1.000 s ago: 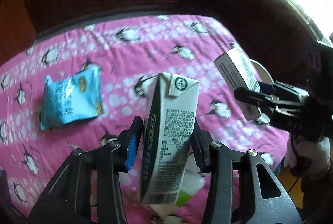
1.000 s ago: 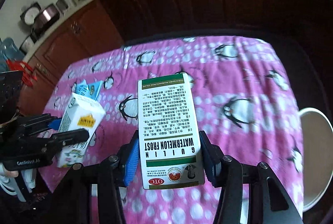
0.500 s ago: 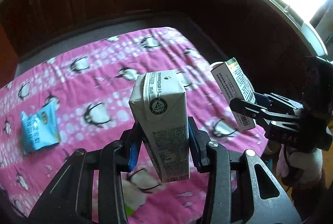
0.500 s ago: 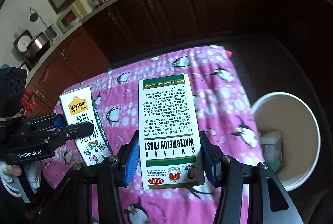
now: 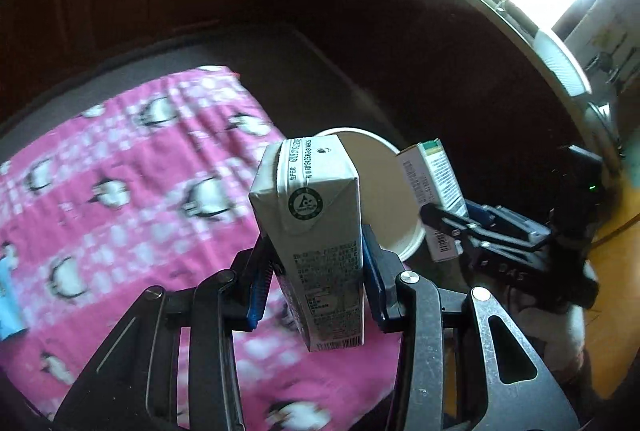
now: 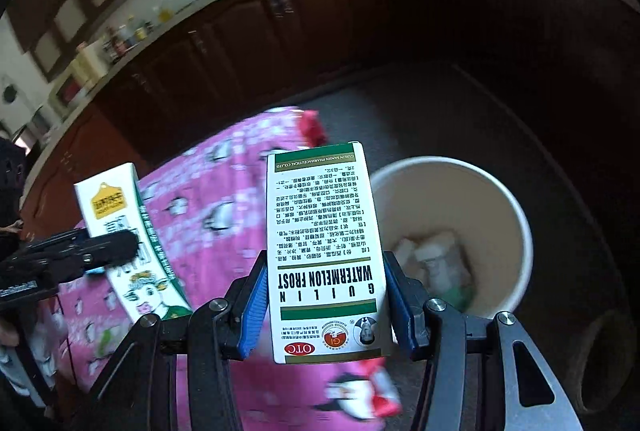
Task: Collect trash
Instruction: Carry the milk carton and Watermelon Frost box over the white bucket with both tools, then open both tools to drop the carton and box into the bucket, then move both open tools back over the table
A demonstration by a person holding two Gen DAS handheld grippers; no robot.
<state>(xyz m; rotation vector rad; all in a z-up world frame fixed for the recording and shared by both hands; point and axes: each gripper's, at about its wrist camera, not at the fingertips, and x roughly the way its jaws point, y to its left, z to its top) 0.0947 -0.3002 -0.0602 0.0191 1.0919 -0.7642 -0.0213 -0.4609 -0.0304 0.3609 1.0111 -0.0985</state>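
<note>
Beside the table edge, over the bin: two gripped cartons, one in each gripper.
Writing: the medicine box [image 6: 326, 251] reads "GUILIN WATERMELON FROST", "OTC" and "GUILIN SANJIN PHARMACEUTICAL CO., LTD", seen upside down; the milk carton [image 5: 316, 231] bears a round green recycling mark, a printed date code and a barcode, too small to read.
Left gripper [image 5: 316, 283]: pinching the milk carton upright between its blue pads, above the pink penguin tablecloth [image 5: 132, 191].
Right gripper [image 6: 325, 297]: clamped on the white-and-green medicine box.
Bin [image 6: 516, 215]: one white round bucket on the dark floor, just beside the table, with some pale trash at its bottom.
Leftover: one blue packet [image 5: 7, 303] at the cloth's left edge.
</note>
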